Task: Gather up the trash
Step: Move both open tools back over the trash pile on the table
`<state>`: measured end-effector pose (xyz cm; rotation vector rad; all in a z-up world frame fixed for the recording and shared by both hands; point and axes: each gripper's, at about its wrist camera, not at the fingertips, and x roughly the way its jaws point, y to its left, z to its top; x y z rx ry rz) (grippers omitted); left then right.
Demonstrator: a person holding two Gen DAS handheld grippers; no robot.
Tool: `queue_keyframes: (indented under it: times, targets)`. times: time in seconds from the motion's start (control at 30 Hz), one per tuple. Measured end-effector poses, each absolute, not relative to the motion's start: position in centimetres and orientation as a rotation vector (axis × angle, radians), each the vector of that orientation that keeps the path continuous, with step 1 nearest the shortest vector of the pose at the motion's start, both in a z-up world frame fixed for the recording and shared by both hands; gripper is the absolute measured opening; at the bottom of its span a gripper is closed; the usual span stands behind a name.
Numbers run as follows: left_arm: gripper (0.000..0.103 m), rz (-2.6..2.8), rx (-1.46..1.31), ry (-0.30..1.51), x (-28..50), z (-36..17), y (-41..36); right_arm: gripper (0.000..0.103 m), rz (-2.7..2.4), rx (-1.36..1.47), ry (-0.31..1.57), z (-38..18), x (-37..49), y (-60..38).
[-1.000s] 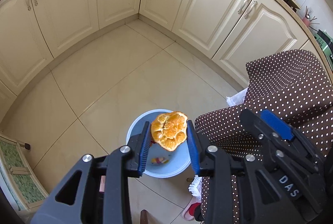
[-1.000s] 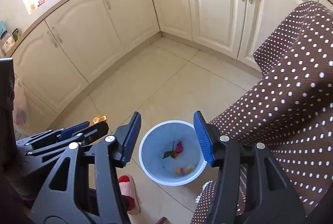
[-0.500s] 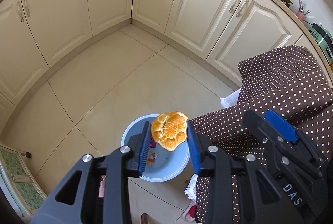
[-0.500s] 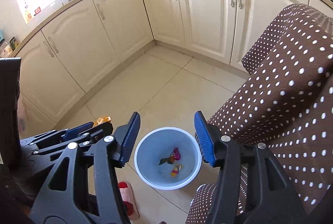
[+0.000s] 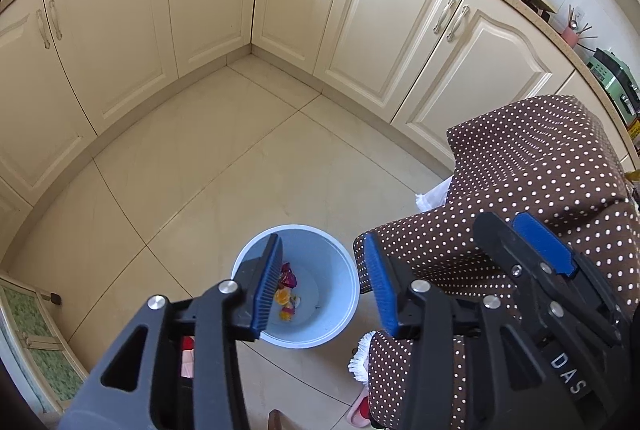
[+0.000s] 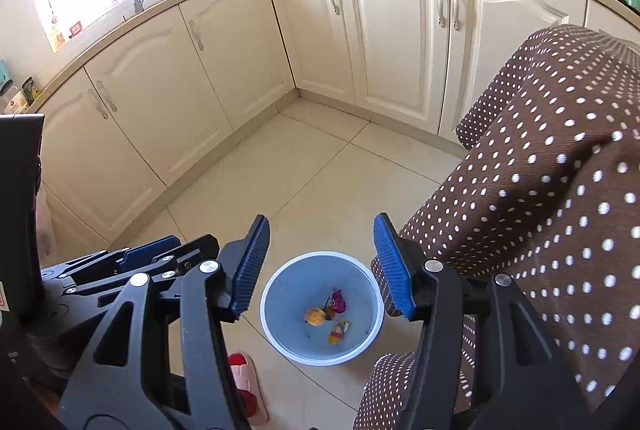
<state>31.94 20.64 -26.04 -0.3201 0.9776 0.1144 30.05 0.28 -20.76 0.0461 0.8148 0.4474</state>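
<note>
The fingers (image 5: 267,282) of the left gripper (image 5: 324,284) stand apart with nothing between them; its jaws have just been opening, and the orange peel they pinched a moment ago is gone from them. It now lies at the bottom of the pale blue bin (image 6: 280,334) as an orange peel (image 6: 314,317) beside a purple wrapper (image 6: 338,302) and other scraps. The right gripper (image 6: 320,266) hangs over the same bin, jaws wide and empty, beside the dotted brown cloth (image 6: 540,190). That piece of trash looks delivered; judging by this, either hand is free to fetch the next one
</note>
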Motion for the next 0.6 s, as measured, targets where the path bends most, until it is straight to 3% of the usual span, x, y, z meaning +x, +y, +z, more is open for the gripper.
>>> queue_keyframes:
  times: [0.37,0.6]
  targets:
    - [0.043,0.085,-0.29,0.877,28.8,-20.4,18.6,0.054,0.436,0.062,0.71,-15.6,27.0,-2.5]
    - [0.046,-0.02,-0.235,0.789,26.5,-15.4,13.3,0.056,0.348,0.083,0.61,-11.1,23.7,-8.6]
